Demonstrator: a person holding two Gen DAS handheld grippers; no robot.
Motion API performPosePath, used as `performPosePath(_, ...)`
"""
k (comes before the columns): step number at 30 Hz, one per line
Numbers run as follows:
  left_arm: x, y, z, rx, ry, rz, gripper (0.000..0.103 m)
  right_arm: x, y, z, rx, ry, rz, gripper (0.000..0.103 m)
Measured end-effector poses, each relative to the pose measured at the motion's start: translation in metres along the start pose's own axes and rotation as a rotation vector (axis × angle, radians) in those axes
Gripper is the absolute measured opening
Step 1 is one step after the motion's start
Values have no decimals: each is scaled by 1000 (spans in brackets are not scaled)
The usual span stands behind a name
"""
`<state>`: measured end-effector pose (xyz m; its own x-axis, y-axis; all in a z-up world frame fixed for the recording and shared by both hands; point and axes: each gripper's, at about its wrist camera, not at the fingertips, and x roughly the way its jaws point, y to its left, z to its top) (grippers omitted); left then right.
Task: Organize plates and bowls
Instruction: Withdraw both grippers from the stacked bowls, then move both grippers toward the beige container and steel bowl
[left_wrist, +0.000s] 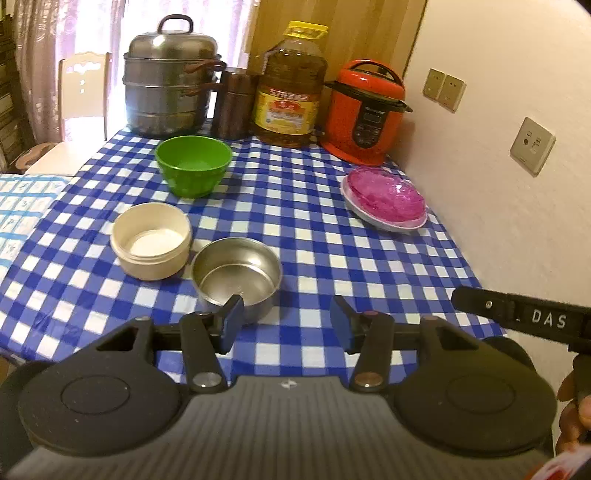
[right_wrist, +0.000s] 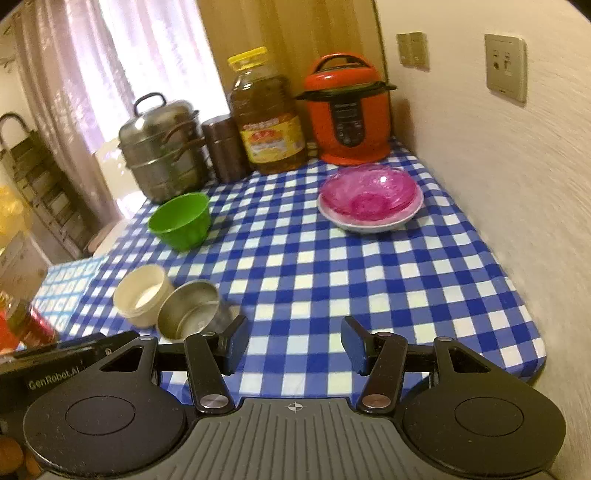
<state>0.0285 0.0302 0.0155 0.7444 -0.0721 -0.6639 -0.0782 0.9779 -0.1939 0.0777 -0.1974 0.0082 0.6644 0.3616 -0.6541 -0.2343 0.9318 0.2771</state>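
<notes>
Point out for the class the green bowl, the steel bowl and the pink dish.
green bowl (left_wrist: 192, 168): left wrist view, inner wall.
steel bowl (left_wrist: 236, 271): left wrist view, inside bottom.
pink dish (right_wrist: 369, 195): right wrist view, centre of its hollow.

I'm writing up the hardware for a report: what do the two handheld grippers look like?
Both look alike: the left gripper and right gripper have black linkage arms with round metal pivot pins, blue-padded jaws, a ribbed grey body with a small crosshair mark, and two black round discs. White lettering shows on each neighbouring unit: "DAS" and "GenRobot.AI". No cables visible.
</notes>
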Motion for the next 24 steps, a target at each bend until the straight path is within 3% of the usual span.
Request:
performPosePath(11,-24,20,-14,-13,-5,32,51,-4,22,-20,-54,30,43,55)
performPosePath(24,-20,43,-20,-12,14,92,51,16,39,-28,-57,59,92,55)
